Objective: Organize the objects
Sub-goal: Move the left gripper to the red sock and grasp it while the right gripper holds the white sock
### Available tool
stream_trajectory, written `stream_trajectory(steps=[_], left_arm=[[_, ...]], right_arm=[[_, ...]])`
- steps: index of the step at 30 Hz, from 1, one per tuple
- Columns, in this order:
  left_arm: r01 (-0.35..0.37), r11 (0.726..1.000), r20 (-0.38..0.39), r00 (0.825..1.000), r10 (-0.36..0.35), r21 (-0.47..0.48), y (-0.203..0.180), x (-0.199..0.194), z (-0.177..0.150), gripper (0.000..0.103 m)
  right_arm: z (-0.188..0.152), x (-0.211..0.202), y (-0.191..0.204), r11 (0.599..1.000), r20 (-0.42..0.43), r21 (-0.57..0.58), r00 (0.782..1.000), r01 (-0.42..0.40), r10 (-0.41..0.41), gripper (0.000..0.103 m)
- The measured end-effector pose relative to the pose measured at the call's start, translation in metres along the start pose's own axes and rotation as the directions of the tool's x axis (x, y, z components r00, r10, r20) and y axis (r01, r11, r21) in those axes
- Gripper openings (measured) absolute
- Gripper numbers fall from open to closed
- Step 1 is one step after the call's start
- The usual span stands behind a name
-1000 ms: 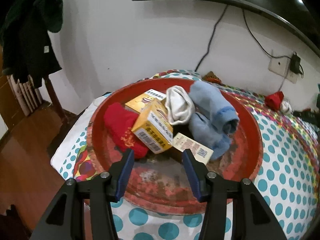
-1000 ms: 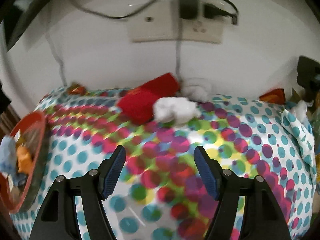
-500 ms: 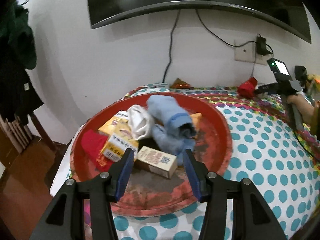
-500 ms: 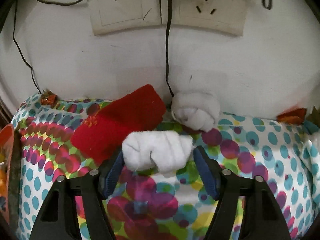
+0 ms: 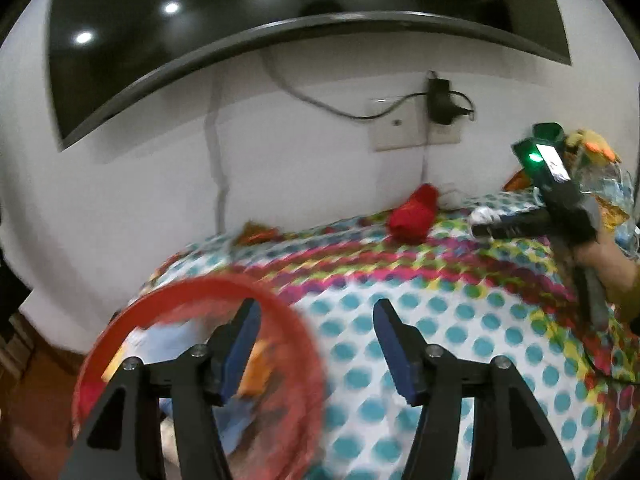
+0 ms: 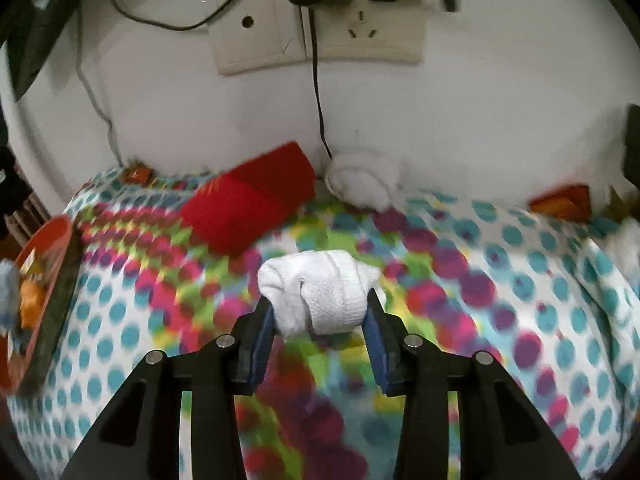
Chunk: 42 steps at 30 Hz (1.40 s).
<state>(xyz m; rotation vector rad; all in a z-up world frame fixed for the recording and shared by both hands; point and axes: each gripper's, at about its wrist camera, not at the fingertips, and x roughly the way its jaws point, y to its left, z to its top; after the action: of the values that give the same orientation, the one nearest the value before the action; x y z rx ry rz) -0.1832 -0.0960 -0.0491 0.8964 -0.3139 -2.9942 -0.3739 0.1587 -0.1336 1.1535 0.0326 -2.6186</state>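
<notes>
Polka-dot cloth point(image 6: 120, 320) — right gripper point(image 6: 320, 316) closing on white sock point(image 6: 316, 292).

At frame centre the right gripper point(image 6: 320, 312) is closing on a white sock point(image 6: 318, 292), seemingly lifted off the cloth point(image 6: 520, 300).

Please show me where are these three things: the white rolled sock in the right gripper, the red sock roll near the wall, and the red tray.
white rolled sock point(image 6: 320, 300): right wrist view, middle of the roll between the pads.
red sock roll point(image 6: 248, 204): right wrist view, middle of its top side.
red tray point(image 5: 192, 286): left wrist view, far rim.
</notes>
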Motion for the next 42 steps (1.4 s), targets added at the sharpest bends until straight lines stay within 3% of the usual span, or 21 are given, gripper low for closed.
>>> stream_trajectory(steps=[8, 18, 21, 29, 33, 35, 38, 40, 42], left_arm=[[0.119, 0.989, -0.067, 0.991, -0.113, 0.092, -0.057, 0.097, 0.048, 0.061], [0.183, 0.978, -0.158, 0.973, -0.166, 0.099, -0.087, 0.204, 0.108, 0.061], [0.200, 0.968, -0.180, 0.969, -0.171, 0.151, -0.099, 0.221, 0.115, 0.061], [0.257, 0.961, -0.248, 0.942, -0.225, 0.104, -0.115, 0.260, 0.108, 0.061], [0.255, 0.961, -0.256, 0.941, -0.222, 0.104, -0.128, 0.266, 0.098, 0.061], [0.250, 0.965, -0.244, 0.943, -0.225, 0.078, -0.126, 0.267, 0.094, 0.061], [0.283, 0.959, -0.255, 0.928, -0.271, 0.010, -0.119, 0.270, 0.092, 0.061], [0.294, 0.956, -0.263, 0.921, -0.285, -0.006, -0.116, 0.270, 0.090, 0.059], [0.288, 0.958, -0.254, 0.927, -0.278, 0.005, -0.117, 0.266, 0.088, 0.049]], right_arm=[[-0.050, -0.035, -0.012, 0.999, -0.033, -0.043, 0.999, -0.001, 0.000, 0.038], [-0.059, -0.044, -0.026, 0.999, -0.018, -0.009, 0.998, -0.053, 0.053, 0.038], [-0.061, -0.044, -0.024, 0.999, -0.010, -0.015, 0.999, -0.051, 0.051, 0.038], [-0.060, -0.042, -0.027, 0.998, -0.007, 0.002, 0.998, -0.059, 0.059, 0.040], [-0.058, -0.041, -0.027, 0.998, -0.006, 0.011, 0.998, -0.062, 0.062, 0.044], [-0.057, -0.041, -0.027, 0.998, -0.004, 0.013, 0.998, -0.055, 0.055, 0.046], [-0.054, -0.038, -0.026, 0.999, -0.003, 0.010, 0.999, -0.047, 0.047, 0.051], [-0.050, -0.035, -0.023, 0.999, -0.005, 0.001, 0.999, -0.040, 0.040, 0.059], [-0.046, -0.030, -0.019, 1.000, -0.008, -0.005, 1.000, -0.013, 0.013, 0.062]])
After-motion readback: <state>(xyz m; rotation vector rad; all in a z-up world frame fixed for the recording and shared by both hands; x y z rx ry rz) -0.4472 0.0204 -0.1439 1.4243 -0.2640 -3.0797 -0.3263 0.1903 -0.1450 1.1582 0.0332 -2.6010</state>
